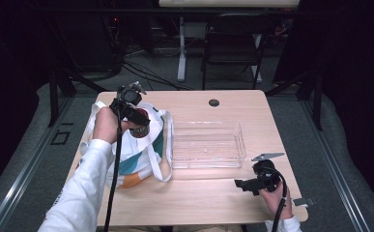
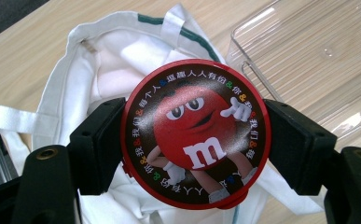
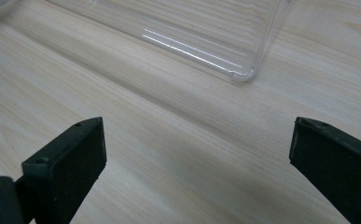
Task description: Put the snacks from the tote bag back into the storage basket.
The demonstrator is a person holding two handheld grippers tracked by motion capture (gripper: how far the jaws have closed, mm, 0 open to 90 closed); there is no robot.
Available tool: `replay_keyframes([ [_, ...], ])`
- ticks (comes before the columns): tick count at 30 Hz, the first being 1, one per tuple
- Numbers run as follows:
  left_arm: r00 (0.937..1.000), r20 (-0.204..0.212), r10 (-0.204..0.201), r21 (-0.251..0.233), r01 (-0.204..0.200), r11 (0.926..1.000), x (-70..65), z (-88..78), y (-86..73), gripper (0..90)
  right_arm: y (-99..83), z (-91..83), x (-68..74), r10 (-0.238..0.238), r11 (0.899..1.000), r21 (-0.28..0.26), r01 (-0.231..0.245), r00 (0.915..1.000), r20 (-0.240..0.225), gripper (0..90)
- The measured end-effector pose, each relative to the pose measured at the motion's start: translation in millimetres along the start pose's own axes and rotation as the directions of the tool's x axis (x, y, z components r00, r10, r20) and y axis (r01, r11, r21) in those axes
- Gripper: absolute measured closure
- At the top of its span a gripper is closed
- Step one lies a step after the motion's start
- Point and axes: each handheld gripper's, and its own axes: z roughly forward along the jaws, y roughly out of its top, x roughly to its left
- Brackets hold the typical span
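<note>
The left gripper (image 2: 196,135) clamps a round red tin (image 2: 196,133) by its rim, 1 jaw on each side, and holds it above the open white cloth bag (image 2: 103,60). This looks like the lifting-out step. Beyond the tin and to its right lies the clear plastic tray (image 1: 208,142), so the next move probably calls for carrying the tin over its wall. The right gripper (image 3: 197,154) hovers above bare table (image 3: 169,130), jaws spread wide, the tray's corner just ahead.
</note>
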Motion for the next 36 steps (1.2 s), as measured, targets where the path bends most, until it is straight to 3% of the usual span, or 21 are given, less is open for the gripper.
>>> replay_keyframes([
  [36,0.9932,0.074,0.089,-0.016,-0.088,0.996,-47.1,8.8,34.7,26.2,1.3,1.0,0.8,-0.005,1.0,0.003,0.005,1.0,0.0,3.7],
])
